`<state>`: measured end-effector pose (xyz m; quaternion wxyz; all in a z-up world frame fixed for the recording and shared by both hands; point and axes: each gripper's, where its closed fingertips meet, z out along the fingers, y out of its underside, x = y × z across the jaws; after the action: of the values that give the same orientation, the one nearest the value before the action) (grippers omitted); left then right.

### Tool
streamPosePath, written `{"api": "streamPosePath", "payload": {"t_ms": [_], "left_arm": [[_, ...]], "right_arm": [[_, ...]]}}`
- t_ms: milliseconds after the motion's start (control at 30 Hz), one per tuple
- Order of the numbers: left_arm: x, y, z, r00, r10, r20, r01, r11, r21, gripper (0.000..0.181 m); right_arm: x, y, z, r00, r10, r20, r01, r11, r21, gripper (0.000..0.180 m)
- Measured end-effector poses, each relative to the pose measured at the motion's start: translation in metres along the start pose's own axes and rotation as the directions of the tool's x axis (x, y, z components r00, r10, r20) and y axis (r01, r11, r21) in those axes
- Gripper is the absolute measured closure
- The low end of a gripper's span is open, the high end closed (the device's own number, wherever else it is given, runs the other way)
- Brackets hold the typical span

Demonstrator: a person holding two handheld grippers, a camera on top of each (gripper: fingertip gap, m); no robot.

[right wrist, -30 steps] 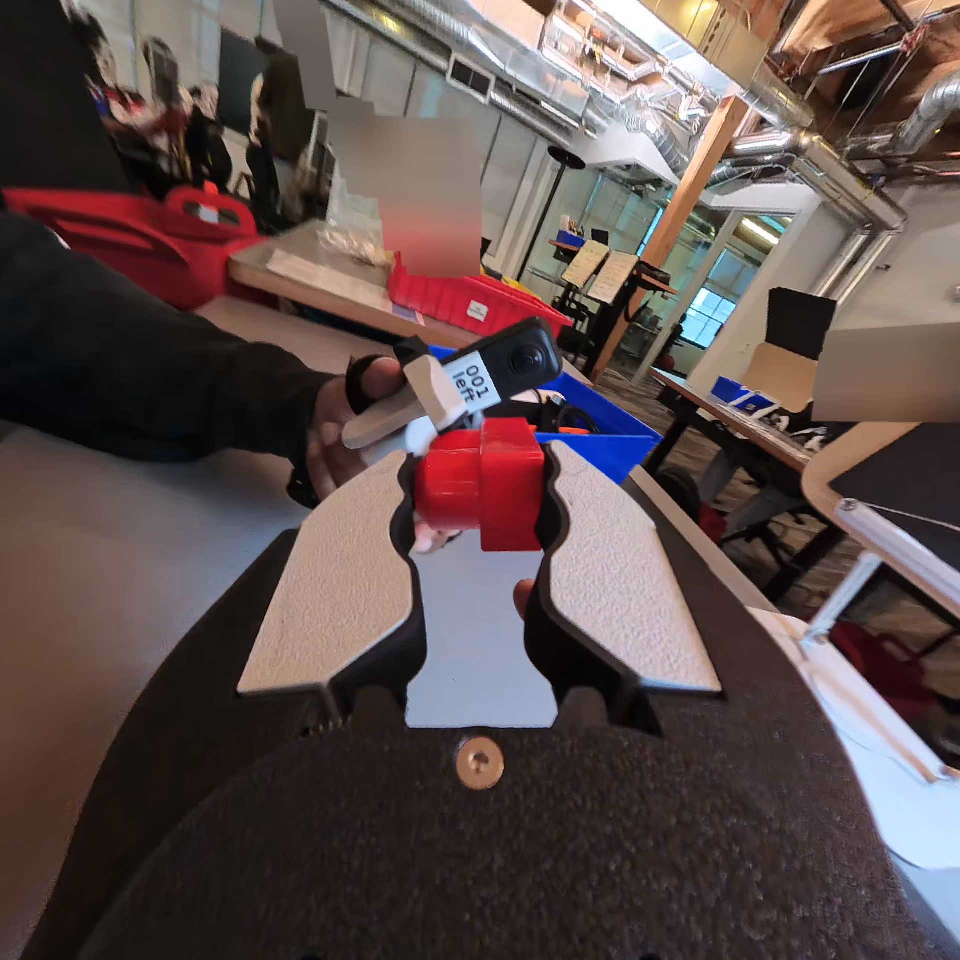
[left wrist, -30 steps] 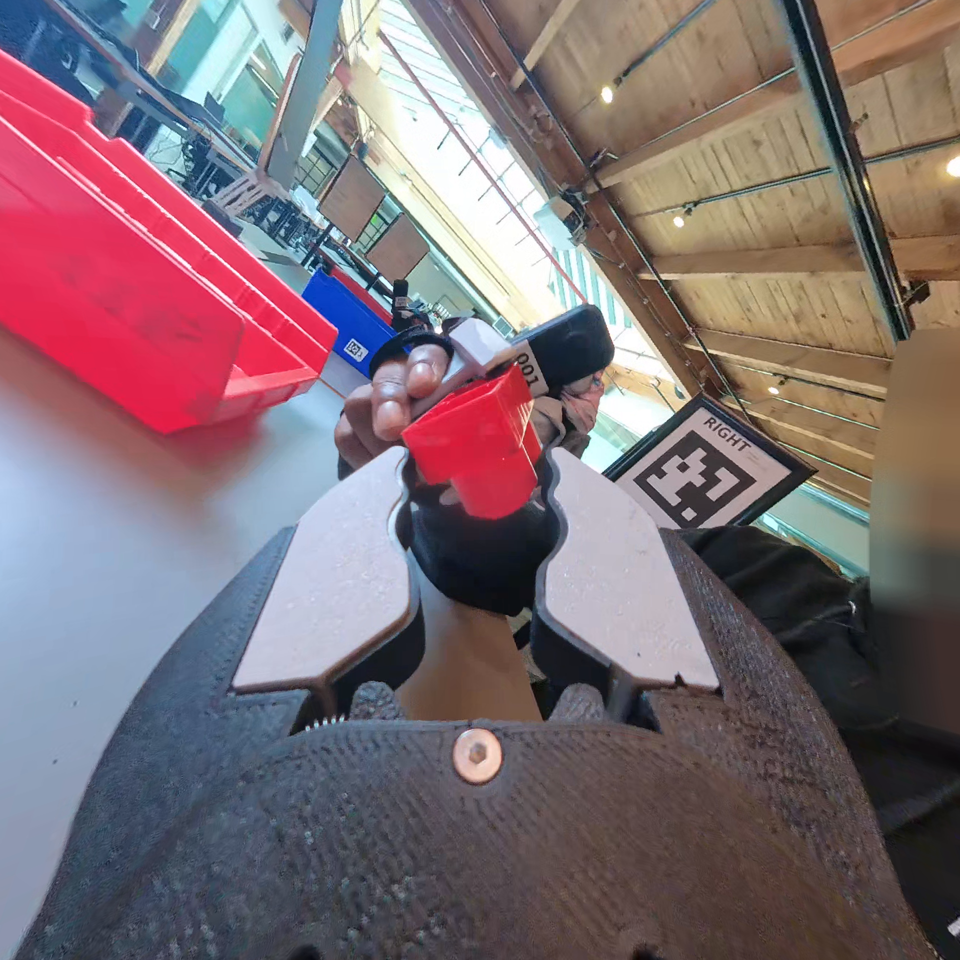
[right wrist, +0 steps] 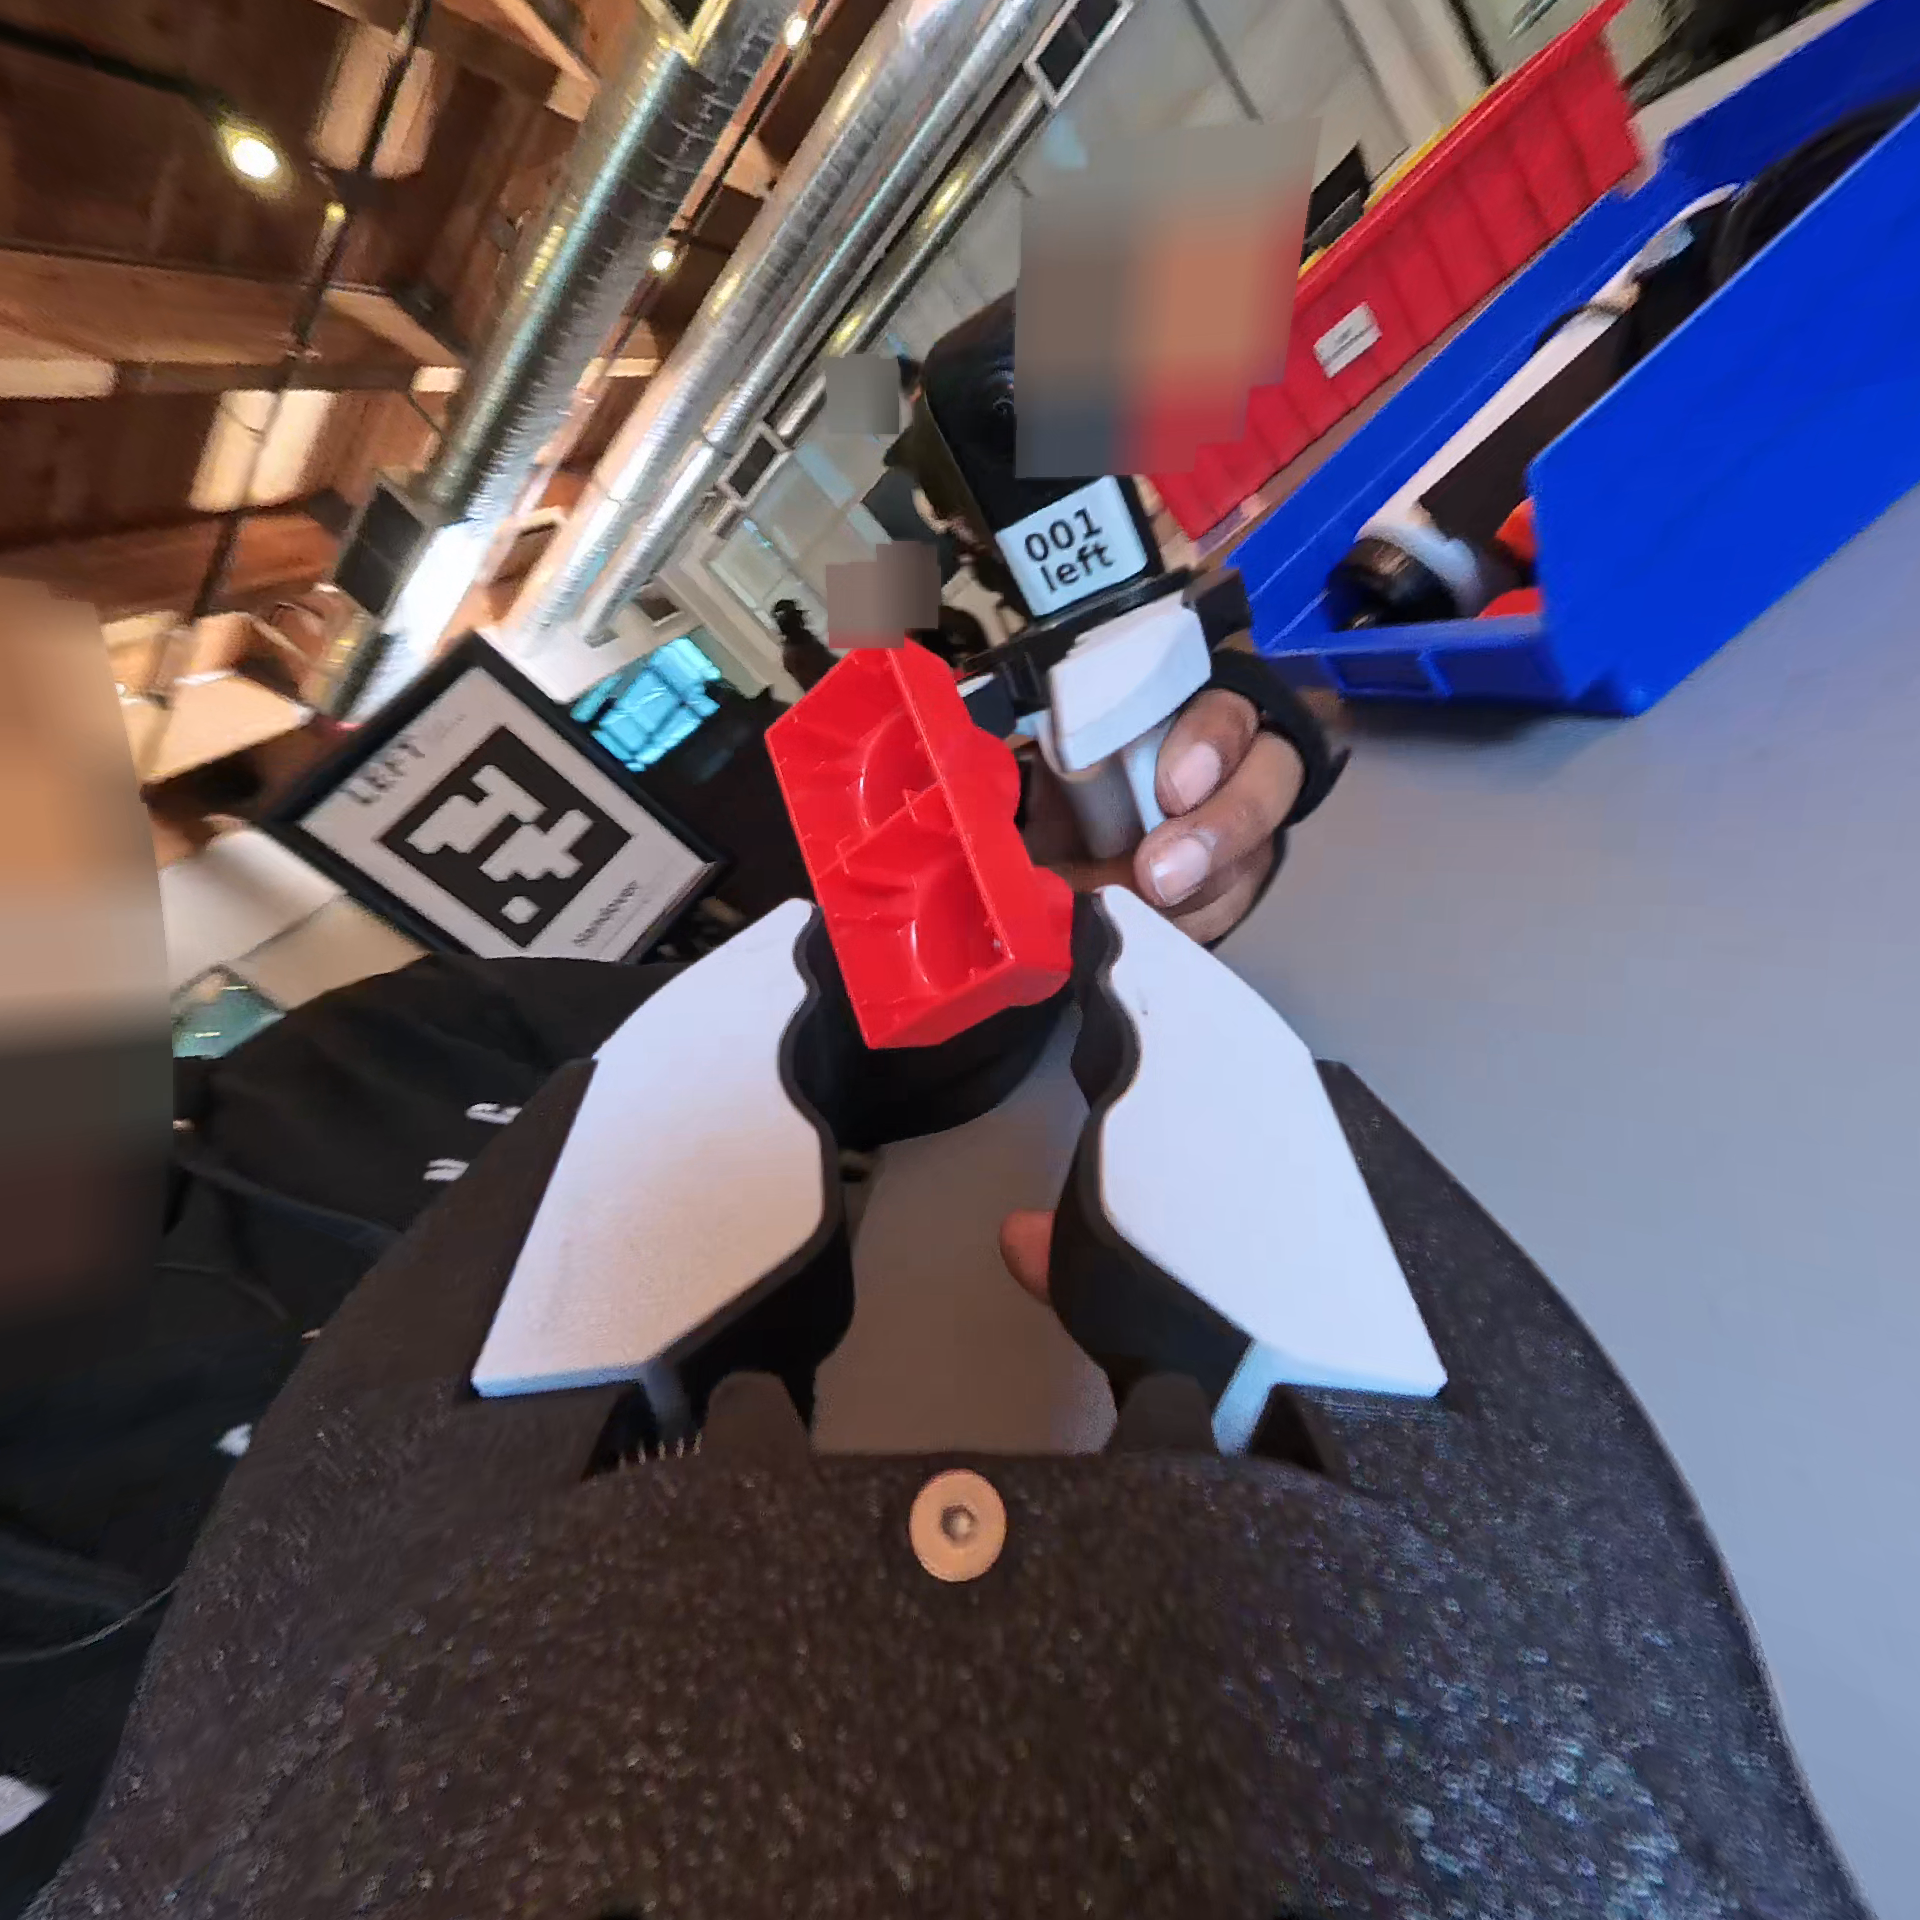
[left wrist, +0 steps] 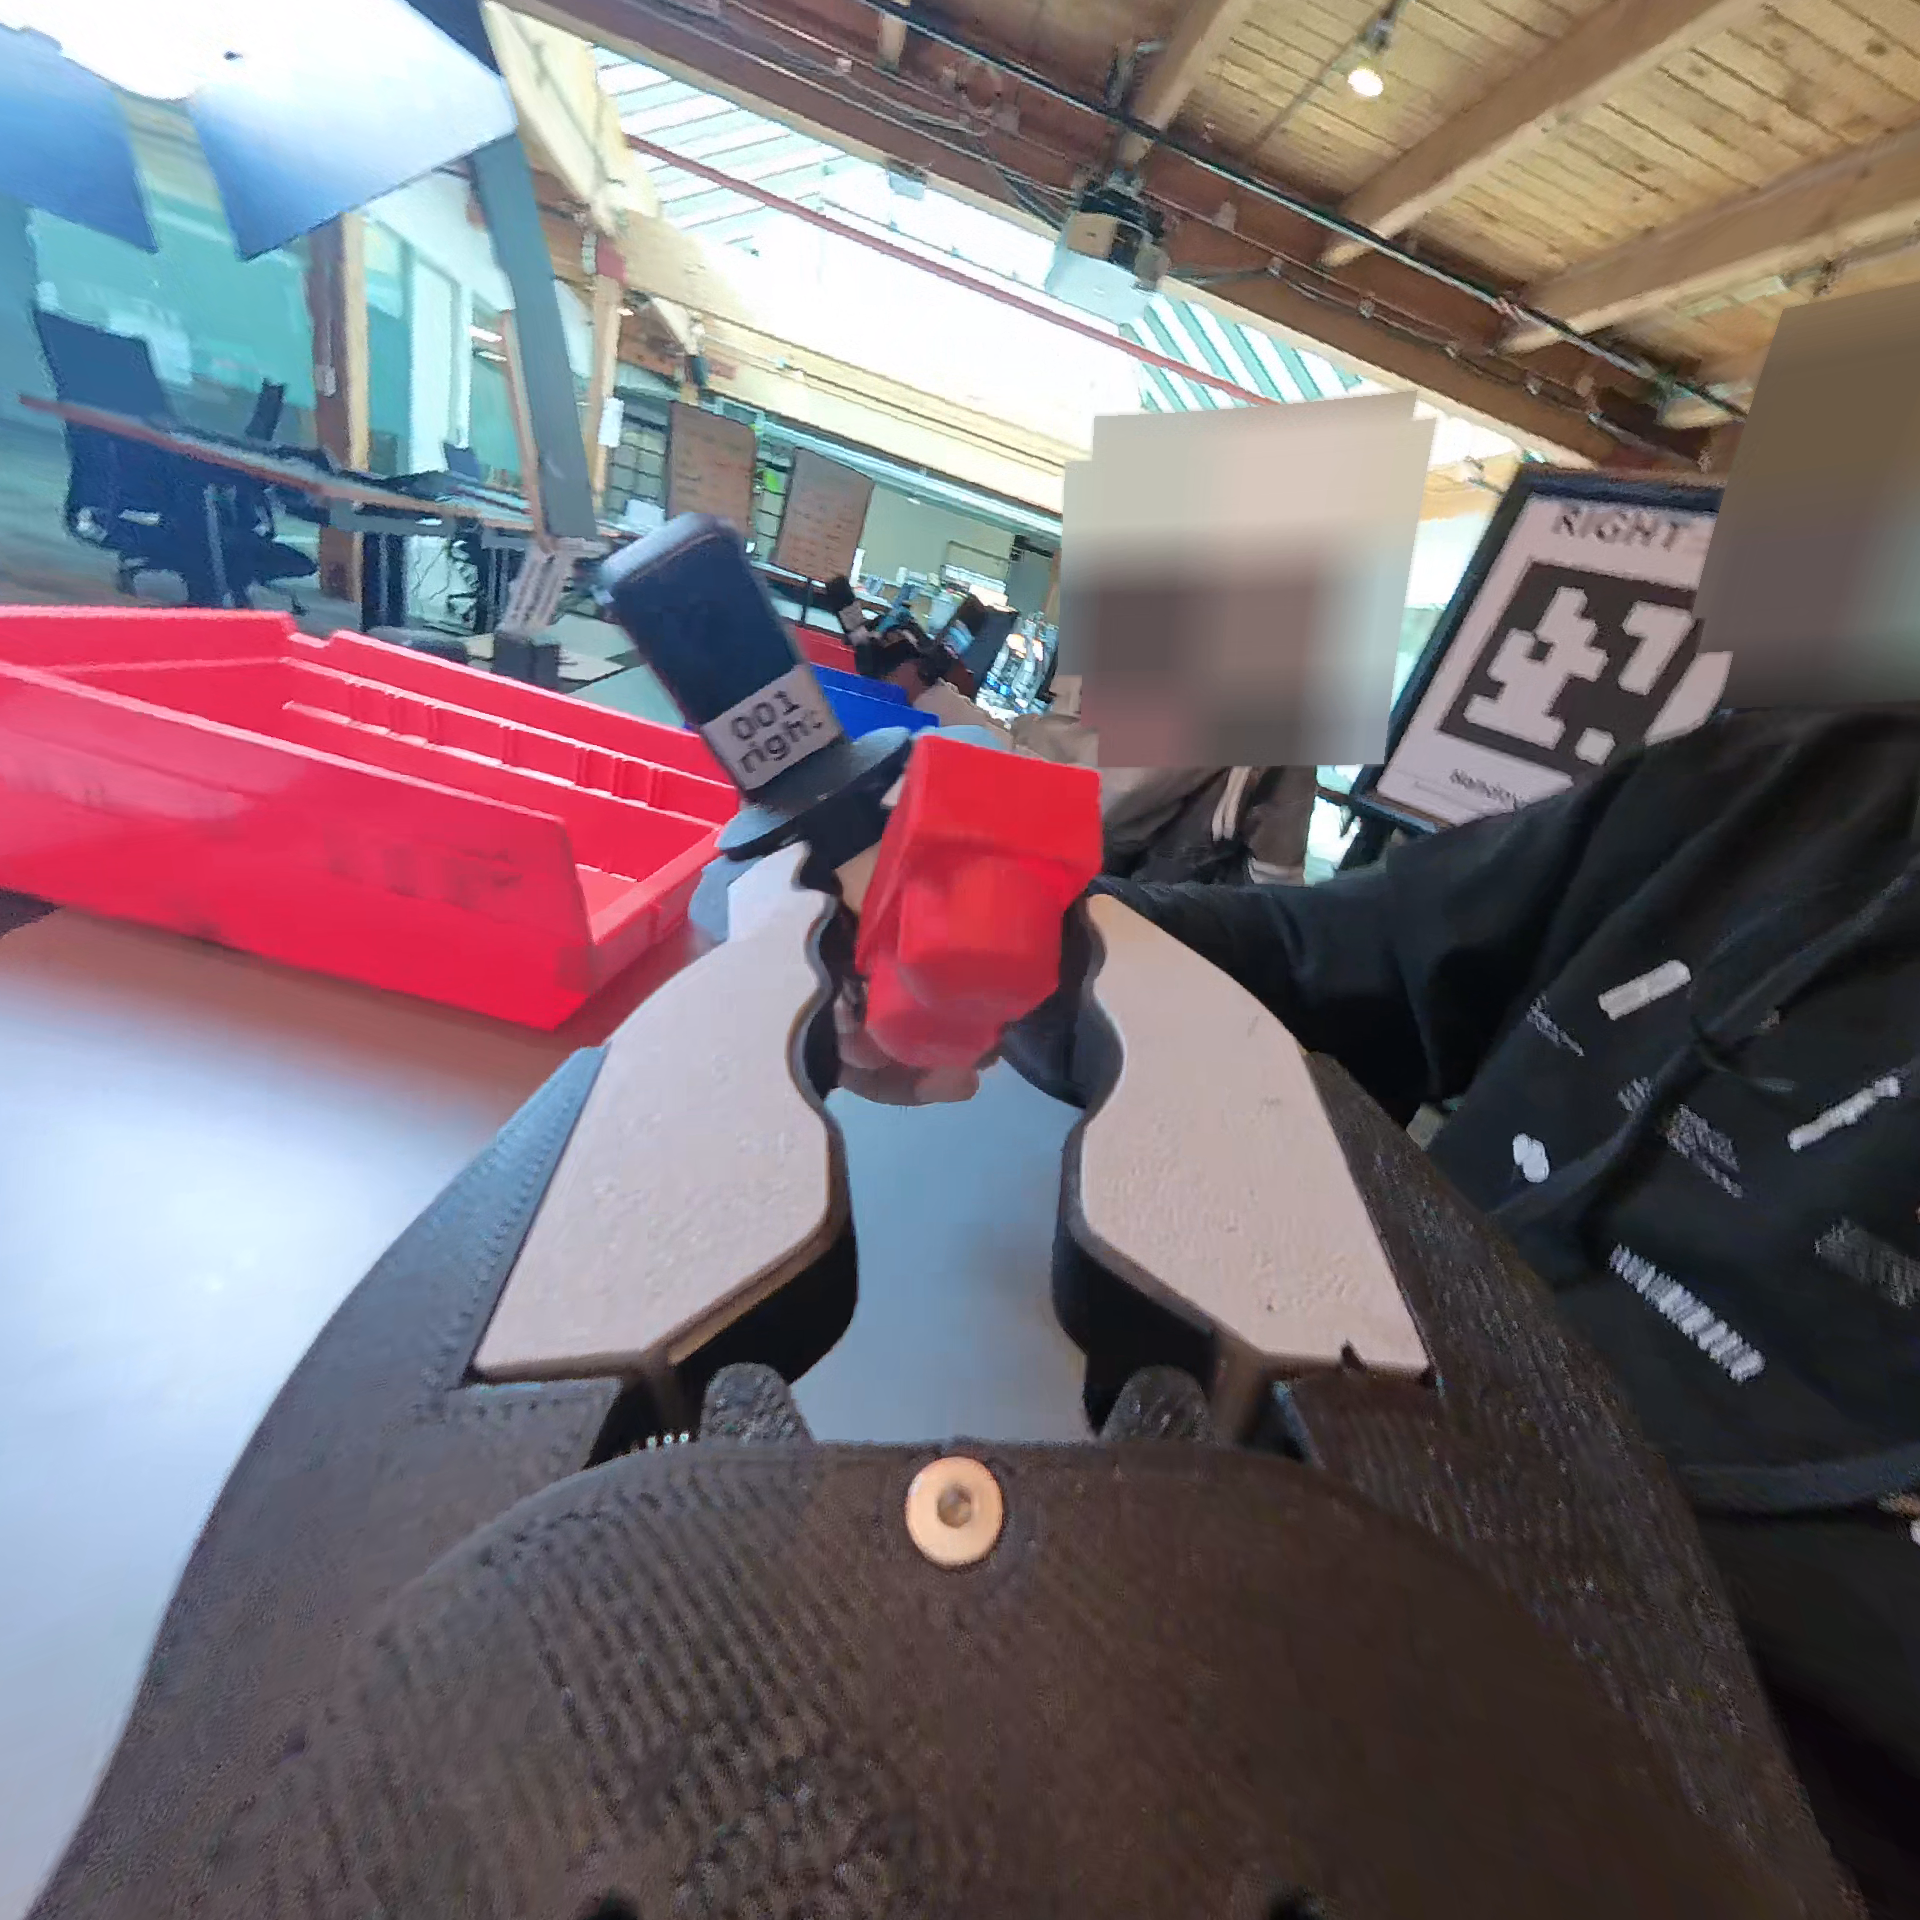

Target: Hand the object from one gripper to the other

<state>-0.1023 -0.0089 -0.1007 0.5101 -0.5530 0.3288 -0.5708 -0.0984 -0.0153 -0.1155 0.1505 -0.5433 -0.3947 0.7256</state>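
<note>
The red building brick (right wrist: 920, 847) is up in the air between both tools, tilted, its hollow underside (2 round sockets showing) turned toward the right wrist camera and its studs toward the left one. The right gripper (right wrist: 951, 940) has its tips at the brick's lower end, though whether they pinch it or just flank it, I cannot tell. Same story for the left gripper (left wrist: 951, 920): fingertips hug the brick's sides, grip unclear. Behind it, a gloved hand (right wrist: 1221, 800) squeezes the left tool's white trigger. Red bins (left wrist: 312, 790) and a blue bin (right wrist: 1662, 499) sit on the grey table (right wrist: 1610, 1039) below. The risk, as I judge it: if 1 tool lets go before the other bites, the tilted brick drops or twists out, because each holds only a narrow edge.
</note>
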Motion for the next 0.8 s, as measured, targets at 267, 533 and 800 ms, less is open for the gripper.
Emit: {"api": "streamPosePath", "payload": {"t_ms": [267,533,800], "left_arm": [[-0.038,-0.003,-0.002,0.905,-0.413,0.102,0.403,0.909,0.103,0.122],[-0.056,0.006,-0.002,0.753,-0.650,0.098,0.628,0.755,0.186,0.122],[-0.060,0.015,-0.001,0.696,-0.706,0.131,0.683,0.708,0.181,0.143]], "right_arm": [[0.045,-0.029,-0.034,0.545,-0.650,-0.529,0.638,0.731,-0.241,0.135],[0.048,-0.026,-0.035,-0.201,-0.899,-0.390,0.749,0.115,-0.652,0.135],[0.049,-0.026,-0.035,-0.480,-0.839,-0.257,0.631,-0.127,-0.765,0.135]]}}
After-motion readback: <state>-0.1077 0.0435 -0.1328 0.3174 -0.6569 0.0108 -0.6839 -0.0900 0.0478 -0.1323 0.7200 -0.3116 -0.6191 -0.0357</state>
